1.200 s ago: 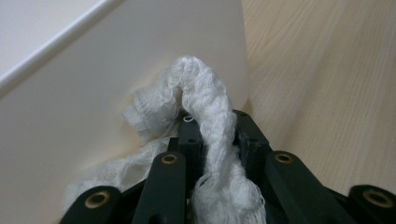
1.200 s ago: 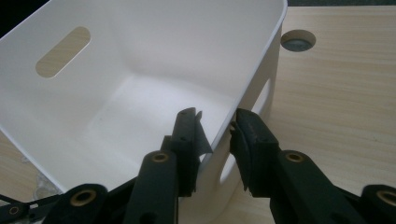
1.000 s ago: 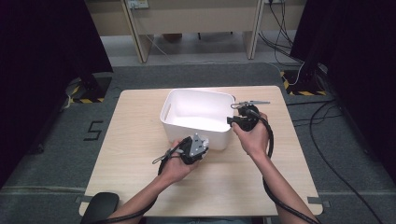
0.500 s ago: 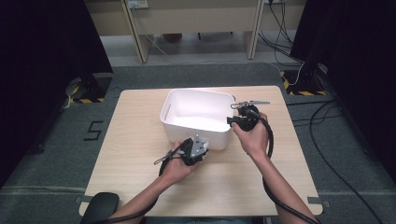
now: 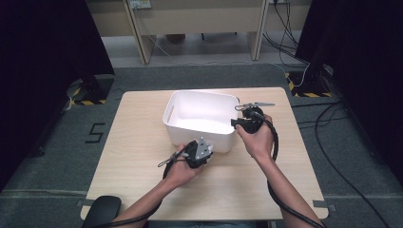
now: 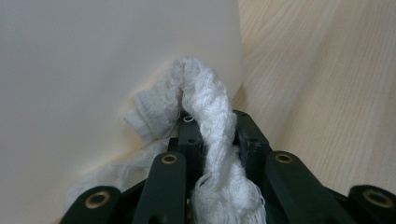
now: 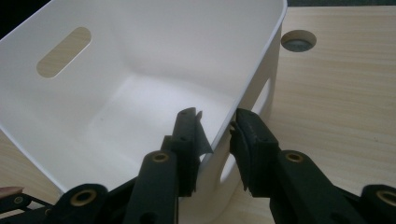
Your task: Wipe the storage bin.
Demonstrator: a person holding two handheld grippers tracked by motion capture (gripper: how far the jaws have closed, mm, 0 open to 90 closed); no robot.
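- The bench (image 5: 142,190) is filling the middle of the high view, pale wood carrying everything; compared with the earlier high views, nothing on it is sitting differently.
- The white bin (image 5: 202,116) is standing at the centre of the high view, open side up and looking empty inside. It is resting exactly where it was a second ago, which suggests the work is pausing at a wiping step, with the bin being steadied.
- The right hand (image 5: 259,140) is reaching in from the lower right of the high view, forearm angled up toward the bin's right end, unchanged from the earlier views.
- The left hand (image 5: 183,168) is coming in from the bottom centre, lying low against the bin's near wall, also unmoved.
- The right tongs (image 7: 217,128) are straddling the bin's rim, one jaw inside the wall and one outside; they appear to be clamping on that rim.
- The left tongs (image 5: 199,153) are pressed together on the white cloth (image 6: 210,121).
- That cloth is bunching up at the centre of the left gripper view, its fold touching the bin's outer wall just above the bench surface.
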